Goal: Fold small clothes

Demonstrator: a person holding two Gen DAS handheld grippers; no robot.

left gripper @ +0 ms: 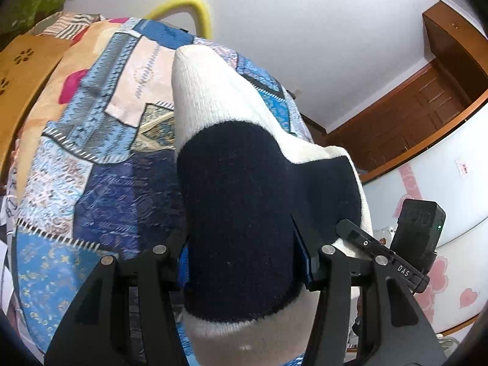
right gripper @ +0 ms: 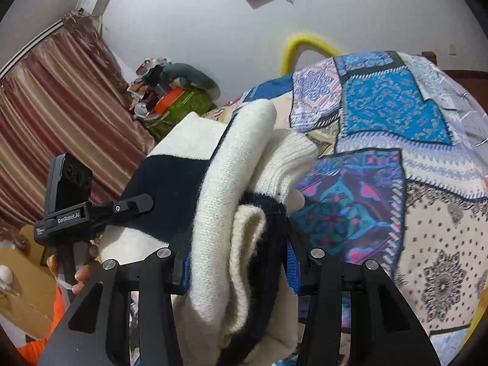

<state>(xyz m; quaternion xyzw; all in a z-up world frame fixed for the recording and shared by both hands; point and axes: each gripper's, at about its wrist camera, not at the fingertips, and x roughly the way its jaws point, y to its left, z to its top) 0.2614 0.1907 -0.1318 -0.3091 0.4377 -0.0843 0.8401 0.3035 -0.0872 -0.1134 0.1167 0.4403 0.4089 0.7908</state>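
Observation:
A folded cream and navy striped knit sweater point(left gripper: 238, 213) is held up above the patchwork bedspread point(left gripper: 100, 158). My left gripper point(left gripper: 244, 262) is shut on one side of the bundle, its blue pads pressed into the navy band. My right gripper point(right gripper: 238, 262) is shut on the other side of the same sweater point(right gripper: 225, 201), where several folded layers show edge on. The right gripper's body point(left gripper: 405, 238) shows at the sweater's right in the left wrist view, and the left gripper's body point(right gripper: 73, 210) shows at its left in the right wrist view.
The patchwork bedspread point(right gripper: 396, 140) covers the bed below. A yellow tube point(right gripper: 292, 45) arches at the bed's far end. A pile of toys and a green bag point(right gripper: 177, 97) stands by the striped curtain point(right gripper: 55, 100). A wooden door point(left gripper: 427, 106) and a white wardrobe point(left gripper: 451, 183) are at right.

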